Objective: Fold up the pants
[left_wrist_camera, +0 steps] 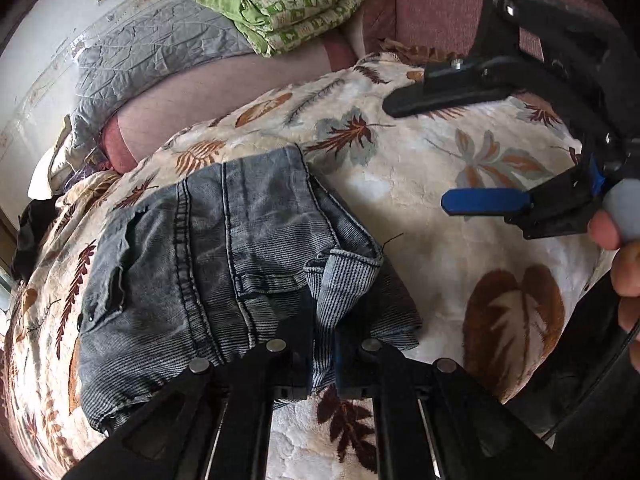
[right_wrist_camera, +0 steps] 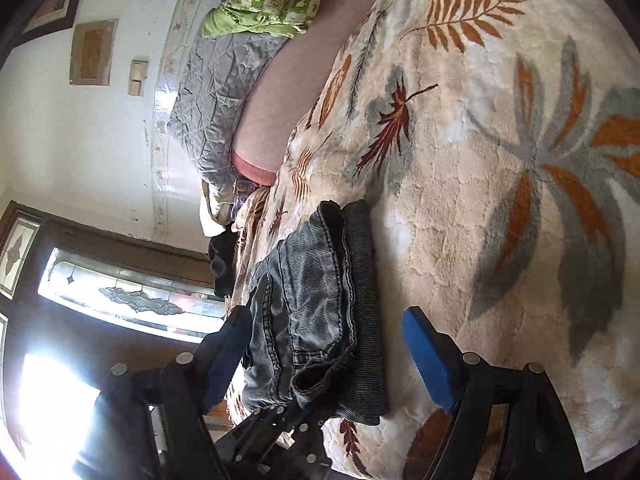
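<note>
We are working on a bed covered with a cream leaf-print blanket [left_wrist_camera: 420,200], a folded green quilt [left_wrist_camera: 288,12] and a grey quilted pillow [left_wrist_camera: 152,56] lying well back near the wall. The pants [left_wrist_camera: 224,264], grey-blue denim, lie folded into a thick bundle on the blanket's near part, so we judge the fold nearly done and this step as laying the last flap down. Our left gripper [left_wrist_camera: 322,336] is clamped together on a denim edge at the bundle's near side, the cloth pinched between its black fingers. Our right gripper [left_wrist_camera: 444,152] hangs over bare blanket beside the bundle, jaws wide apart and holding nothing. Next, we think, the left should lower the pinched edge flat and let go, while the right could press the stack to keep the layers from sliding
</note>
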A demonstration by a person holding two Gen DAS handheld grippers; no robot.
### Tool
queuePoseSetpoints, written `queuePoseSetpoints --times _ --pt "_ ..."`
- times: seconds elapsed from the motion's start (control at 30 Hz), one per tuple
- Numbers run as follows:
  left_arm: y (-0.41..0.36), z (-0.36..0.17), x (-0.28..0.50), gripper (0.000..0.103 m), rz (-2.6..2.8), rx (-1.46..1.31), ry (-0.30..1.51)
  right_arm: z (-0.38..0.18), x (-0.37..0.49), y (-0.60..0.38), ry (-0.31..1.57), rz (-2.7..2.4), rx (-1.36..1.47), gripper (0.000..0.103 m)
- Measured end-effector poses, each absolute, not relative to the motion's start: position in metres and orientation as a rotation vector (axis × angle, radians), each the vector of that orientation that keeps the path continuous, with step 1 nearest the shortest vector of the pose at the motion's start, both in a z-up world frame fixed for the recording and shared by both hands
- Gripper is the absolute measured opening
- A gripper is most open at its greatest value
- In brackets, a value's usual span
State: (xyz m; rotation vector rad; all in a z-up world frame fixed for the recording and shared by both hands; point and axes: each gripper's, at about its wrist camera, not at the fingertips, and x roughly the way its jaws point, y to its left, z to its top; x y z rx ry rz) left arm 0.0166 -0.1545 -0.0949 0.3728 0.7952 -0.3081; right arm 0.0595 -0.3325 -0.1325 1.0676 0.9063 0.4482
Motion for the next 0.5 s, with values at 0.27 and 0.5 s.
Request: queuePoseSetpoints --times 0.27,0.5 --pt "-0.152 -0.104 0.029 0.010 -0.343 0.356 0.902 -0.133 0.061 -0.329 0.910 0.446 1.062 0.081" --pt "-0.131 -0.048 -0.004 0.048 -0.454 0.226 0.759 -0.130 0.060 -0.326 0.900 0.406 1.003 0.081"
